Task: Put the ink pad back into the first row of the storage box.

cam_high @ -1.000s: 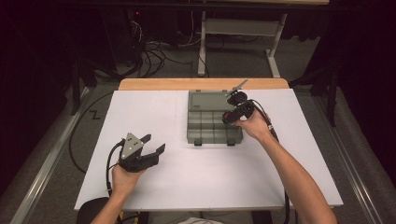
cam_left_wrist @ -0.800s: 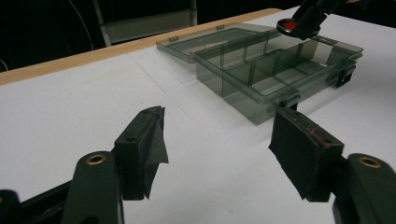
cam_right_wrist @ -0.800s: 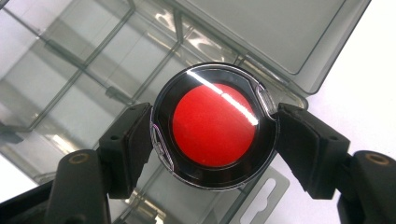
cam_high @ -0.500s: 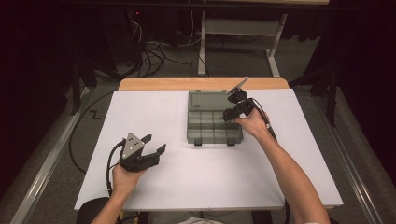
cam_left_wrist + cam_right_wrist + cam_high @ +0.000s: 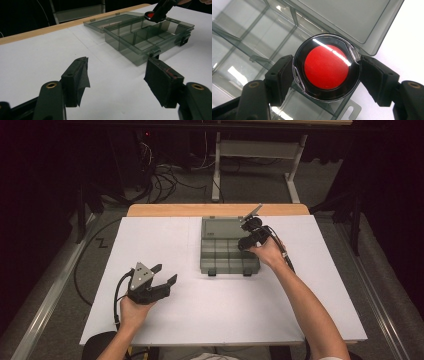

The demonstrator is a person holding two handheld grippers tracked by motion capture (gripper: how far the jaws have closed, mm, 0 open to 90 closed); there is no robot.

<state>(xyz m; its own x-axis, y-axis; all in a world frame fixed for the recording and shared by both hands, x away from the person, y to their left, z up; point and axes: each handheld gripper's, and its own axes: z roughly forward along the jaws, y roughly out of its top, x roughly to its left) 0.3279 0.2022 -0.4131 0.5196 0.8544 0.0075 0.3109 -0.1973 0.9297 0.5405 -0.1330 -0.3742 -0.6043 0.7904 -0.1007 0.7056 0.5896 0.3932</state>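
A smoky clear compartment box lies open on the white table, its lid folded flat behind it. My right gripper hovers over the box's right rear corner, shut on a round black case with a red disc. The left gripper view shows that case above the box. My left gripper rests low at the table's front left, open, with nothing between its pads.
The white tabletop spreads wide around the box, with a wooden strip along its far edge. Cables and a table frame stand on the floor beyond. A metal rail runs along the left.
My right gripper has shifted slightly toward the box's rear right corner with the round case in it. The left gripper has stayed put.
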